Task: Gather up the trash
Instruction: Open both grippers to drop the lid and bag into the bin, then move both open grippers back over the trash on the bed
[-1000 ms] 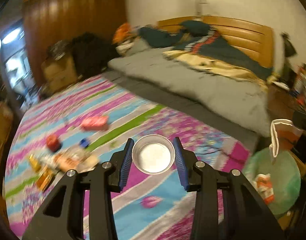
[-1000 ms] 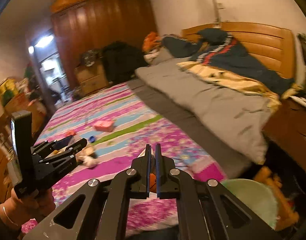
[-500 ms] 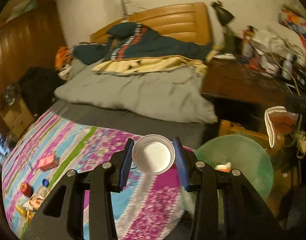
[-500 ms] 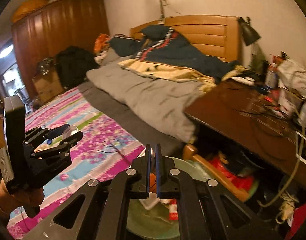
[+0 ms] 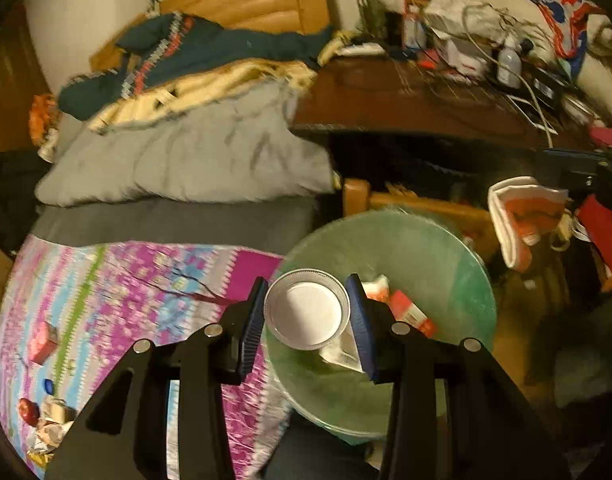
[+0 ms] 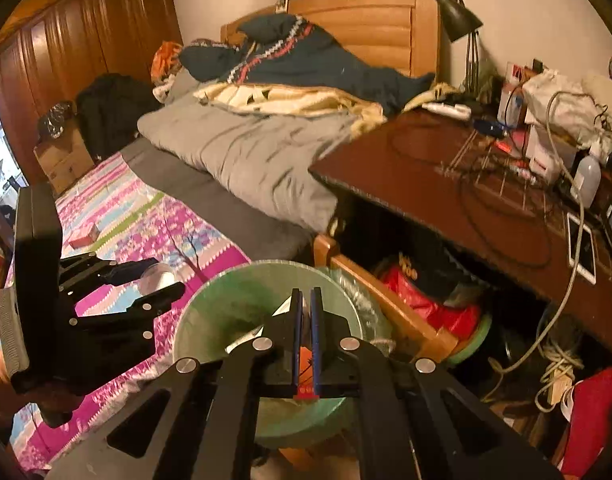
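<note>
Trash in the left gripper (image 5: 307, 312) is a round, shallow metal lid (image 5: 307, 314) with a ribbed rim and a pale smooth inner face; the blue ribbed pads (image 5: 253, 324) pinch it by its edges. It hangs over the mouth of a round bin (image 5: 457, 280) lined with a thin, crinkly green plastic bag, just beyond the edge of the bed. Inside the bin lie a red-and-white carton (image 5: 407, 312) and some white wrapper scraps.

The right gripper (image 6: 305, 312) has its jaws pressed nearly together on something thin and orange-red, too hidden to identify; it sits above the same bin (image 6: 210, 308). In the left view a crumpled white-and-orange wrapper (image 5: 525, 216) hangs from those jaws.

The bed carries a glossy sheet (image 5: 146, 280) striped in magenta, blue and green, a soft grey duvet (image 5: 194, 156), and a dark knitted blanket (image 6: 290, 56) against a wooden headboard (image 6: 369, 16). More litter lies on the sheet: a pink box (image 5: 44, 342), a blue cap (image 5: 48, 386), a red round object and wrappers (image 5: 52, 420). A dark wooden tabletop (image 6: 417, 168) beside the bed holds cables, bottles and a black lamp (image 6: 457, 12). A wooden wardrobe (image 6: 86, 40) lines the far wall.
</note>
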